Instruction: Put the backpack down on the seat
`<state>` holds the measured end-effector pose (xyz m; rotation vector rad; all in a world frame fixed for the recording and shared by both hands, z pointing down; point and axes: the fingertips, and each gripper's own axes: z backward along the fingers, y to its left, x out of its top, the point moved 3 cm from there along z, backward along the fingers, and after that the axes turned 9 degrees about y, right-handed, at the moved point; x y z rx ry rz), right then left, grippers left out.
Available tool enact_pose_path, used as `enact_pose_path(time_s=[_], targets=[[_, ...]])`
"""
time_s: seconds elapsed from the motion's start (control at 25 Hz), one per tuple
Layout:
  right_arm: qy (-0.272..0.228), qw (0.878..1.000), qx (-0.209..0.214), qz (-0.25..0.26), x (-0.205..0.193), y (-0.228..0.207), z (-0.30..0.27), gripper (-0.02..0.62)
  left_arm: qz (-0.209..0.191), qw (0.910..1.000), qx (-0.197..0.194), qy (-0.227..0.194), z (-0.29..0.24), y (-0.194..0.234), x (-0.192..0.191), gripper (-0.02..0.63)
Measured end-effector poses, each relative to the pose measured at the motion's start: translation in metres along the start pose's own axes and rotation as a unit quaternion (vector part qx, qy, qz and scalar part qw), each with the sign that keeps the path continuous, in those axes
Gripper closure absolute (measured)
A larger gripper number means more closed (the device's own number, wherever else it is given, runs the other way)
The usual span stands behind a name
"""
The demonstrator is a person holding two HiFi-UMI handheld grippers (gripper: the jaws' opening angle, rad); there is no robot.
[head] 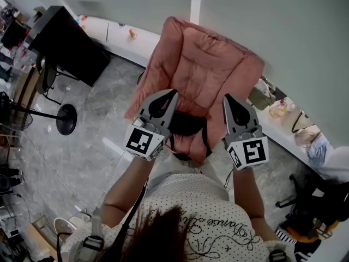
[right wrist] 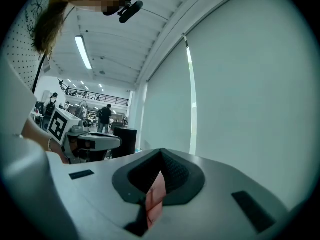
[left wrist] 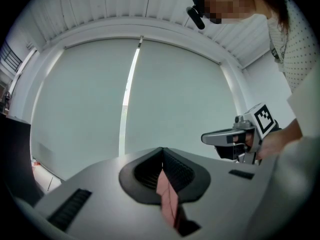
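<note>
Black backpack (head: pixel 188 123) looks to lie low on the pink armchair (head: pixel 203 64), on the seat cushion betw. the two claws, straps trailing toward the person. L claw (head: pixel 172 93) and R claw (head: pixel 227 98) are both pressed together, nothing pinched; the pink showing under their tips is just chair beyond. So the drop seems done, imo. To finish well: hold both claws level, draw them straight back w/o snagging a strap, and check the bag sits back from the front edge so it won't slide off.
</note>
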<state>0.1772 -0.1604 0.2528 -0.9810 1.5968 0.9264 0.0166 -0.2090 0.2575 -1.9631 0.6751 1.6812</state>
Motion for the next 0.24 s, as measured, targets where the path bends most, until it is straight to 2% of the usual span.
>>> enact_pose_path(time_s=[0.24], targets=[[0.002, 1.000, -0.004, 0.000, -0.0056, -0.0042, 0.0037, 0.584, 0.000, 1.0000, 0.000, -0.003, -0.0027, -0.0020, -0.0021, 0.601]])
